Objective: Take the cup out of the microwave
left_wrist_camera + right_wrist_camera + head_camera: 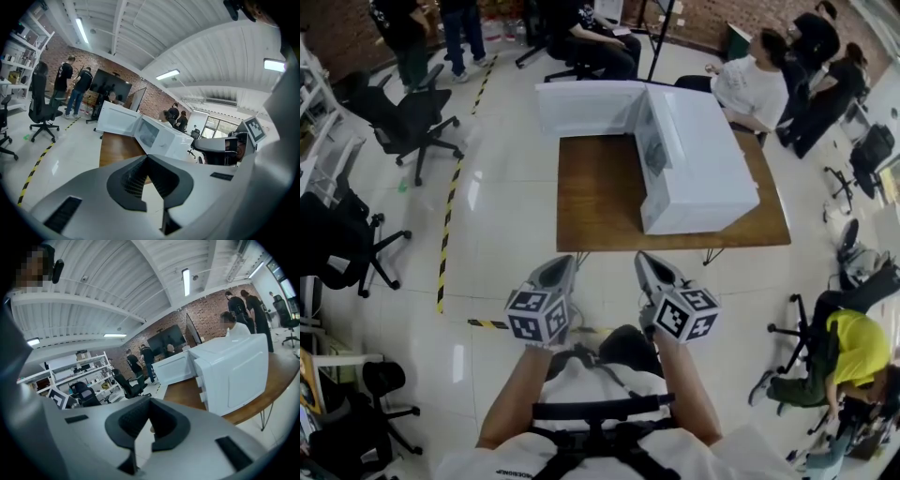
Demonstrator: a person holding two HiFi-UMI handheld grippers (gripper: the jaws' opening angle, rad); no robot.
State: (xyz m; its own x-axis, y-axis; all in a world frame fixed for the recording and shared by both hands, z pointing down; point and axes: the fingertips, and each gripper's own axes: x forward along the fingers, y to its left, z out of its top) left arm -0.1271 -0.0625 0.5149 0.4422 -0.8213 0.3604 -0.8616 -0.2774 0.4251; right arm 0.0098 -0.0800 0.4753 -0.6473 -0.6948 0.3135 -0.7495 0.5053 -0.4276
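Microwave (pixel 703 169) and cup are the task's pair, but only the microwave shows. It sits well ahead of both sets of jaws, and since no view looks into its cavity, the cup cannot be made out.

Nearest, two bare forearms (pixel 511 398) reach forward side by side from a white shirt crossed by black harness straps (pixel 600 410). Each hand is hidden under its gripper's marker cube. The left gripper (pixel 565 261) and the right gripper (pixel 642 255) point forward and slightly down, roughly parallel, with a gap between them. Their shells are smooth grey plastic tapering to a blunt nose. In each gripper view the dark ribbed pads form a V whose tips meet, so both pairs of jaws are closed with nothing between them.

Below and ahead of the jaws lies glossy pale floor (pixel 497 216). A yellow-and-black striped tape line (pixel 445 225) runs off to the left of the left jaws.

Beyond that stands the table (pixel 600 197), a brown wood-grain top on thin dark metal legs. The microwave is a boxy white shell on the right part of the tabletop, ahead of the right jaws. A greyish window panel on it faces left. A flat white slab (pixel 591 108) running left from its far corner is perhaps the door swung wide.

Farther off are black office chairs (pixel 412 127), several people (pixel 750 84) and a brick wall (pixel 211 310).
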